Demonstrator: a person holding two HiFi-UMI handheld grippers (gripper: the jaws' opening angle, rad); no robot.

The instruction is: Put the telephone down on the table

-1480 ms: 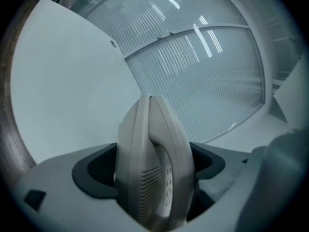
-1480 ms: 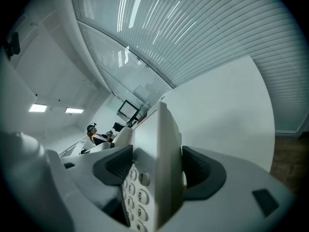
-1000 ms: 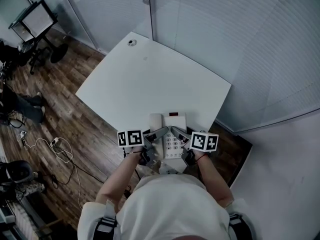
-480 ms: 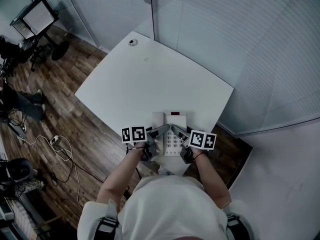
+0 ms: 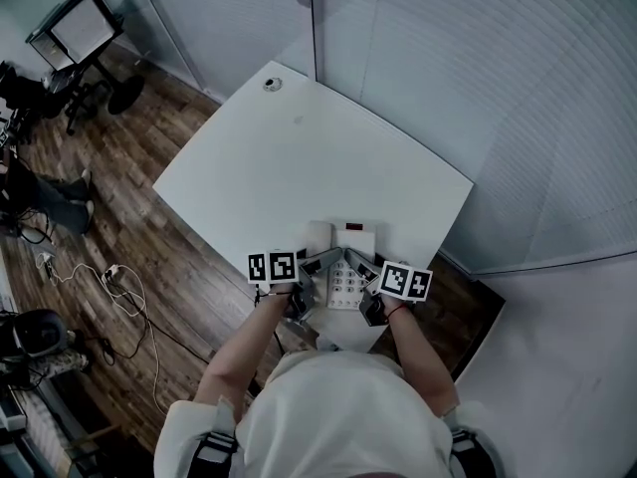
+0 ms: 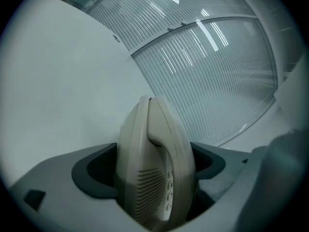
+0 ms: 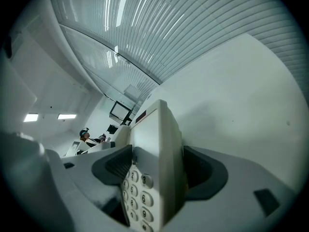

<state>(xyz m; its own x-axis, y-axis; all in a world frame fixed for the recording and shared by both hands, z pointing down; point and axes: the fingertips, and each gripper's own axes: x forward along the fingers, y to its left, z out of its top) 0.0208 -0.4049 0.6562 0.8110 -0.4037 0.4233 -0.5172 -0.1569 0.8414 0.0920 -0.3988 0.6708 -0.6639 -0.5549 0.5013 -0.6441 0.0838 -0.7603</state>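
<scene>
A cream desk telephone point(image 5: 343, 265) with its handset on the cradle and a keypad sits between both grippers over the near edge of the white table point(image 5: 299, 157). My left gripper point(image 5: 320, 260) is shut on the telephone's point(image 6: 152, 163) handset side. My right gripper point(image 5: 356, 263) is shut on the keypad side of the telephone point(image 7: 154, 173). Whether the telephone's base touches the table I cannot tell.
A small round fitting point(image 5: 272, 84) sits at the table's far corner. Glass walls with blinds point(image 5: 448, 58) stand behind and to the right. On the wooden floor at left lie cables point(image 5: 109, 287), a chair base and a monitor on a stand point(image 5: 80, 28).
Both grippers and the telephone have shifted slightly forward over the table's near edge. The grip on both sides is unchanged.
</scene>
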